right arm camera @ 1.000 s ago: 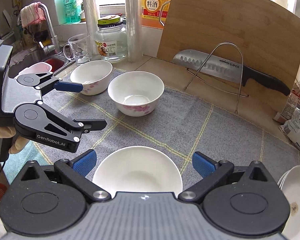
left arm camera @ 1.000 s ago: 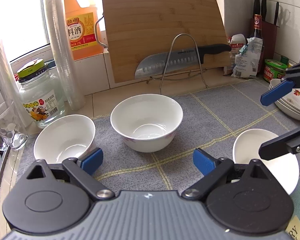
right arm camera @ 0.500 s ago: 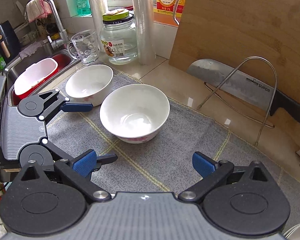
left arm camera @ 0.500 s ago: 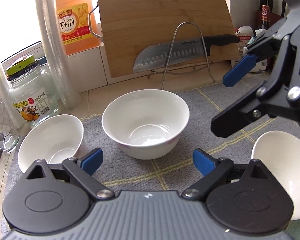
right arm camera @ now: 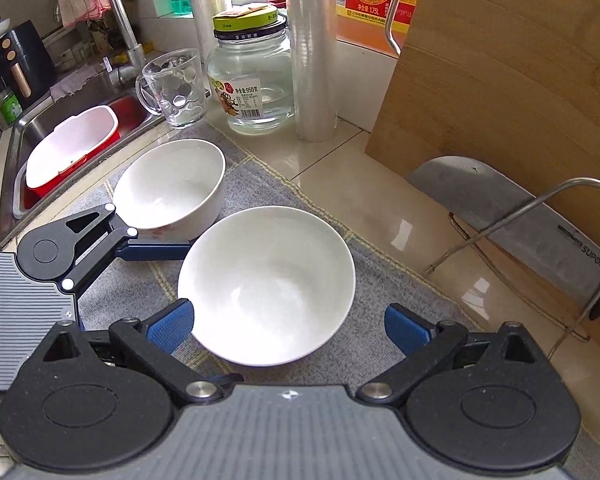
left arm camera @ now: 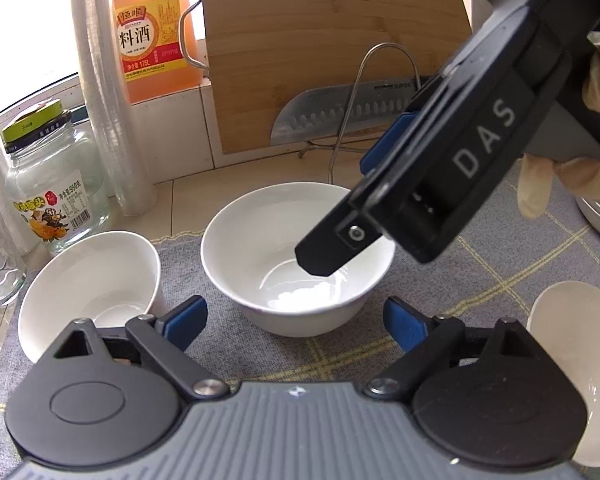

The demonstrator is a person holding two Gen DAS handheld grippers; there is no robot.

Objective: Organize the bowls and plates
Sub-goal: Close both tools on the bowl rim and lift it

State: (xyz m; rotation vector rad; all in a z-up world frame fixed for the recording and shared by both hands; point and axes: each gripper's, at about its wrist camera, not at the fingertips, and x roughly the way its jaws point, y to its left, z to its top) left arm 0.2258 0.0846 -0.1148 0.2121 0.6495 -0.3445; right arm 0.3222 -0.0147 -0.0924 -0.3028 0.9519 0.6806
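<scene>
Three white dishes sit on a grey cloth (left arm camera: 480, 264): a left bowl (left arm camera: 88, 280), a middle bowl (left arm camera: 260, 248) and a small dish (left arm camera: 568, 320) at the right. My left gripper (left arm camera: 296, 322) is low at the middle bowl's near side. Its jaws are closing, and its pads (left arm camera: 188, 320) flank the bowl's base without touching it. My right gripper (left arm camera: 342, 212) hangs open over the same bowl, one fingertip above its inside. In the right wrist view the middle bowl (right arm camera: 266, 284) lies below my right gripper (right arm camera: 288, 326), and the left gripper's fingers (right arm camera: 156, 250) reach between the two bowls.
A wooden cutting board (left arm camera: 332, 40) and a knife (left arm camera: 340, 116) on a wire rack stand behind. A glass jar (right arm camera: 252, 76), a glass mug (right arm camera: 176, 88), plastic rolls and a cooking-wine bottle (left arm camera: 152, 36) line the back left. A sink with a red basin (right arm camera: 68, 152) is left. Stacked plates (left arm camera: 596, 220) are right.
My right gripper swung left, from above the small dish to over the middle bowl. My left gripper edged closer to that bowl and its jaws narrowed a little.
</scene>
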